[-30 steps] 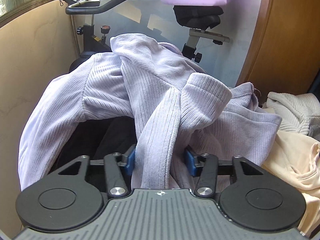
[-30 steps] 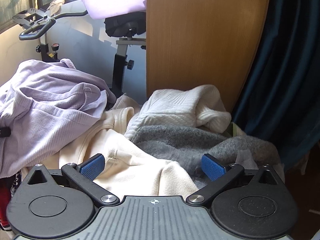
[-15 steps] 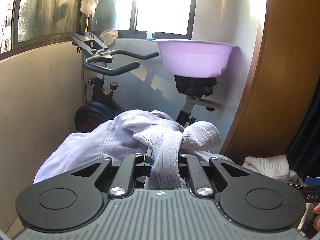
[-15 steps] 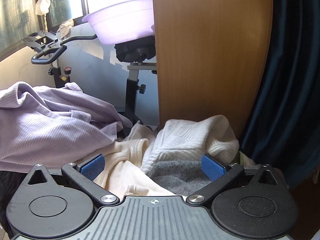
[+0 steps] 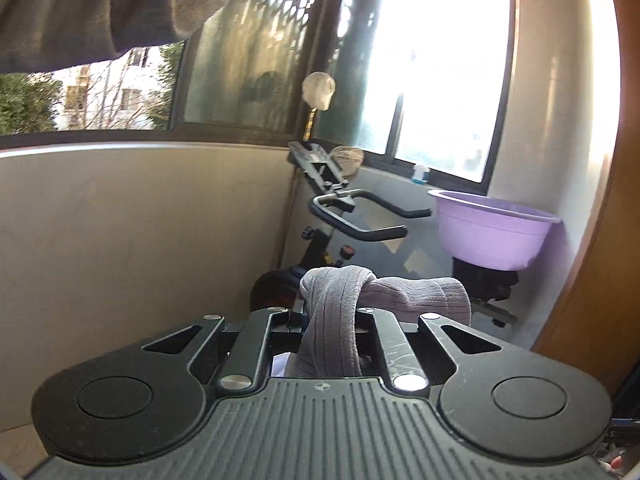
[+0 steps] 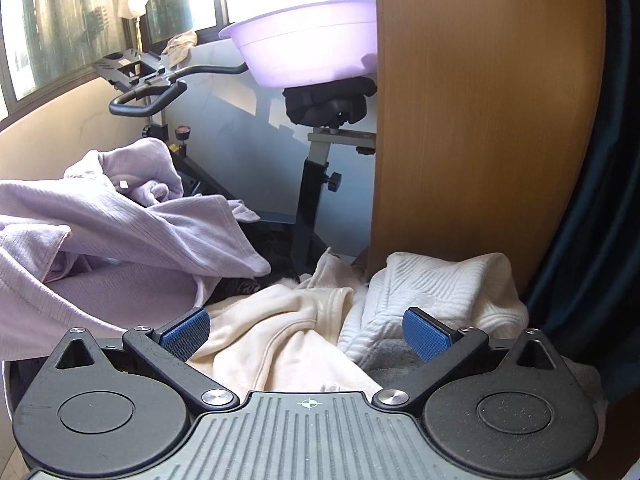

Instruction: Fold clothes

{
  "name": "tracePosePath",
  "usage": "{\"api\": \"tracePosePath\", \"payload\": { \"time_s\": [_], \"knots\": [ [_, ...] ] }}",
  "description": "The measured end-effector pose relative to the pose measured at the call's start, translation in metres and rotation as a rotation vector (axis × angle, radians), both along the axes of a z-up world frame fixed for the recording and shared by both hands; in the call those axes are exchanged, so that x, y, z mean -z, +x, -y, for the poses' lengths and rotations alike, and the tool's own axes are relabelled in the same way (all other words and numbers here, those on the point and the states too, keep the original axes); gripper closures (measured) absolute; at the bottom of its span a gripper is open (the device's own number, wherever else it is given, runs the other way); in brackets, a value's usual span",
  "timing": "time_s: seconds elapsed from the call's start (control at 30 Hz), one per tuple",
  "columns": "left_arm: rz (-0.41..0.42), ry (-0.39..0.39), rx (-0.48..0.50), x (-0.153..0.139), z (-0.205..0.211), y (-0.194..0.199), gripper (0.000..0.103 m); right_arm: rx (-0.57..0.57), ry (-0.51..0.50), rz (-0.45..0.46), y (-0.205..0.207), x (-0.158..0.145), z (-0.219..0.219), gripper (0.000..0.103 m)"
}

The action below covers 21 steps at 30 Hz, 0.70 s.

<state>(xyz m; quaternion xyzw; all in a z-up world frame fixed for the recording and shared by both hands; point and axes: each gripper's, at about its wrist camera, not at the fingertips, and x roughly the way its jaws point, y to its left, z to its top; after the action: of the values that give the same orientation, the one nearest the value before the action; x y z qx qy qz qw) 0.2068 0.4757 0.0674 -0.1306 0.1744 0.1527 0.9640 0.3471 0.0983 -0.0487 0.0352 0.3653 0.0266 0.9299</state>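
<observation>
My left gripper is shut on a fold of the lilac ribbed garment, held high so the cloth bunches over its fingers. In the right wrist view the same lilac garment hangs stretched up on the left above the pile. My right gripper stands open with nothing between its blue pads, low over a cream garment. A white quilted garment and a grey fleece piece lie to the right of the cream one.
An exercise bike stands behind the pile with a purple basin on its seat. A wooden panel and a dark blue curtain close the right side. A beige low wall with windows lies left. Grey cloth hangs overhead.
My left gripper shut on the lilac garment and rose with it, so its view now shows windows. The right gripper stayed open and lifted slightly over the pile.
</observation>
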Motion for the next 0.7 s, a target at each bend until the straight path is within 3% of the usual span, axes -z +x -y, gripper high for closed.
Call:
{"api": "tracePosePath", "payload": {
  "time_s": [0.13, 0.23, 0.3, 0.37, 0.4, 0.43, 0.5, 0.67, 0.7],
  "knots": [
    [-0.121, -0.006, -0.111, 0.042, -0.022, 0.016, 0.091, -0.019, -0.013, -0.034, 0.001, 0.01, -0.011, 0.001],
    [-0.241, 0.054, -0.131, 0.077, -0.021, 0.043, 0.088, -0.025, -0.02, -0.051, -0.001, 0.014, -0.015, 0.001],
    [-0.336, 0.047, -0.129, 0.098, -0.024, 0.06, 0.084, -0.022, -0.024, -0.055, -0.003, 0.015, -0.014, 0.001],
    [-0.423, 0.036, -0.121, 0.115, -0.028, 0.075, 0.073, -0.008, -0.024, -0.058, -0.005, 0.016, -0.011, 0.001],
    [-0.453, 0.042, -0.114, 0.12, -0.028, 0.08, 0.062, -0.002, -0.024, -0.059, -0.006, 0.016, -0.009, 0.001],
    [-0.482, 0.061, -0.112, 0.123, -0.028, 0.085, 0.051, 0.006, -0.024, -0.061, -0.007, 0.017, -0.007, 0.001],
    [-0.532, 0.119, -0.119, 0.125, -0.027, 0.091, 0.038, 0.028, -0.024, -0.066, -0.008, 0.019, 0.001, 0.001],
    [-0.522, 0.182, -0.13, 0.102, -0.016, 0.088, 0.022, 0.081, -0.006, -0.081, -0.014, 0.023, 0.015, 0.001],
    [-0.503, 0.193, -0.124, 0.095, -0.011, 0.085, 0.011, 0.087, -0.002, -0.083, -0.015, 0.024, 0.017, 0.001]
  ]
}}
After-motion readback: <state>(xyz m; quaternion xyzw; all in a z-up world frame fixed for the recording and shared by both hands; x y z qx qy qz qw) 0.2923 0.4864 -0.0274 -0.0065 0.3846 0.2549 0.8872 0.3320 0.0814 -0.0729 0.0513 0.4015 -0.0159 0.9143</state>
